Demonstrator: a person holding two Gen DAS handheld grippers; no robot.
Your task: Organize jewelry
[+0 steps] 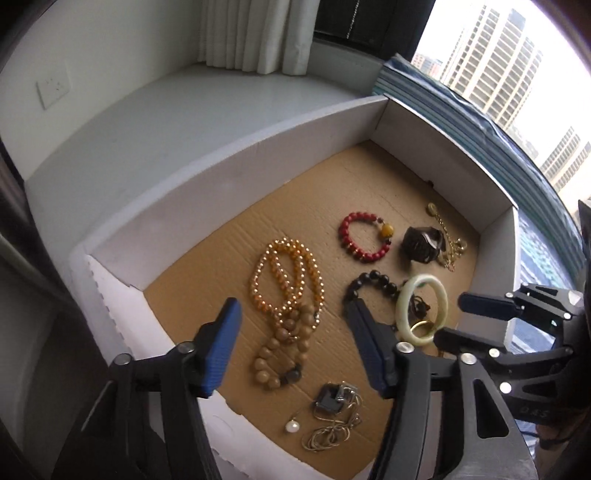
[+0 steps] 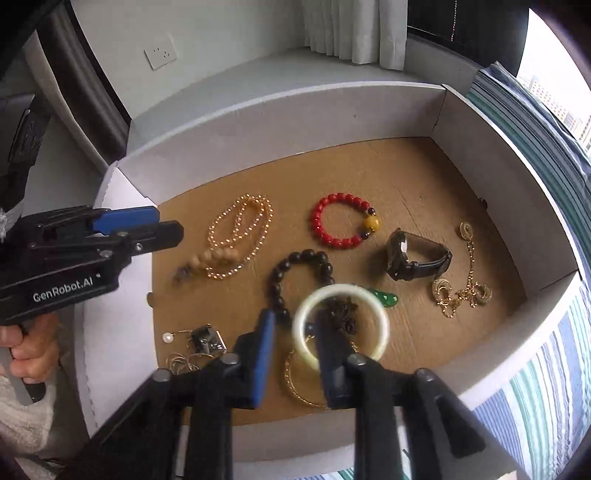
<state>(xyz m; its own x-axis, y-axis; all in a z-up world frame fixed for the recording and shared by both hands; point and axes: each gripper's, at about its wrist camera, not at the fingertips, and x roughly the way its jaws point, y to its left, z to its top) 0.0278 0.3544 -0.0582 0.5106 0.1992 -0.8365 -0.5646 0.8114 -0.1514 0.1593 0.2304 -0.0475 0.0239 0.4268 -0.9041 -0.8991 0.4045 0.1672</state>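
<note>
A white box (image 1: 207, 173) with a brown cardboard floor holds the jewelry. In the left wrist view lie a gold bead necklace (image 1: 286, 275), a tan wooden bead bracelet (image 1: 282, 350), a red bead bracelet (image 1: 364, 236), a dark watch (image 1: 421, 243), a dark bead bracelet (image 1: 373, 286), a pale jade bangle (image 1: 423, 310) and a pearl with a thin chain (image 1: 325, 417). My left gripper (image 1: 291, 347) is open above the wooden beads. My right gripper (image 2: 295, 343) is open, its right finger reaching inside the jade bangle (image 2: 341, 325), its left finger outside the rim.
A gold chain with ring ornaments (image 2: 461, 288) and a green pendant (image 2: 386, 297) lie at the box's right. A thin gold bangle (image 2: 299, 384) lies under the right gripper. Striped cloth (image 2: 546, 406) surrounds the box. A white ledge (image 1: 166, 122) and curtain (image 1: 255, 33) lie behind.
</note>
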